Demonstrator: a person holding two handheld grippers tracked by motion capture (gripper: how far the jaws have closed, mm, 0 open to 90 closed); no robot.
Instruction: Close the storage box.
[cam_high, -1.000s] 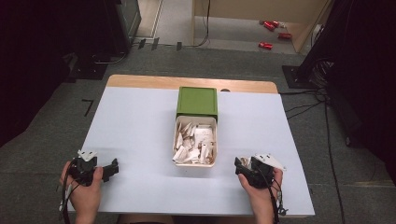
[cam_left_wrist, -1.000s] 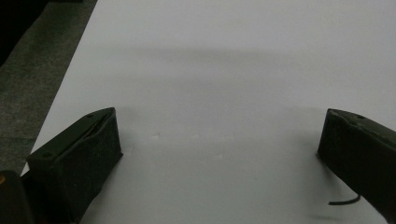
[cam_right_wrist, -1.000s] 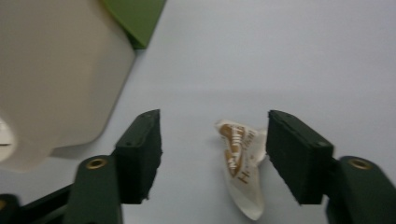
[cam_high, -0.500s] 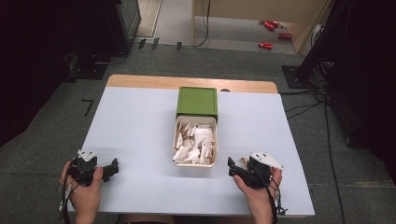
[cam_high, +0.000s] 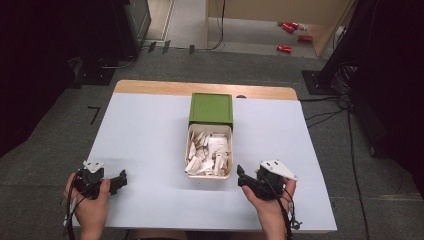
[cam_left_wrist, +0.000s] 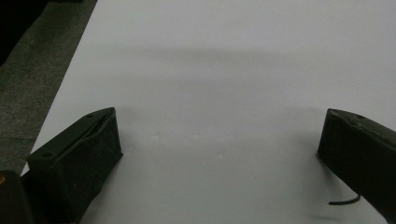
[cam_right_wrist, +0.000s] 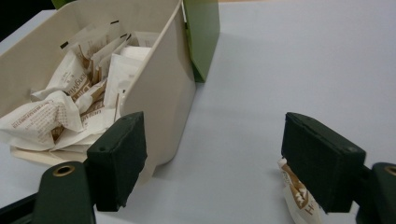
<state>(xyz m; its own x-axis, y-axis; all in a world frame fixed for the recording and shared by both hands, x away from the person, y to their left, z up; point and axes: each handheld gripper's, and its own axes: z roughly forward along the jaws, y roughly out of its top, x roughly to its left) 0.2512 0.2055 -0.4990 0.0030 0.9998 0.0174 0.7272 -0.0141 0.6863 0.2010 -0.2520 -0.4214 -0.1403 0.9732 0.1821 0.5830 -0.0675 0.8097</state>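
Right tool (cam_right_wrist: 212, 163) gapes beside the cream tray (cam_right_wrist: 163, 100); I judge its left jaw could clip that wall, spilling packets (cam_right_wrist: 56, 116).

We see a pale counter (cam_high: 150, 135) on grey carpet (cam_high: 55, 145), black cables (cam_high: 330, 112) trailing right, and red cans (cam_high: 292, 37) lying beyond.

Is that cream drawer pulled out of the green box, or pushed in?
Pulled out. The cream drawer sticks out from the green box toward the person, its top open, showing crumpled paper packets inside.
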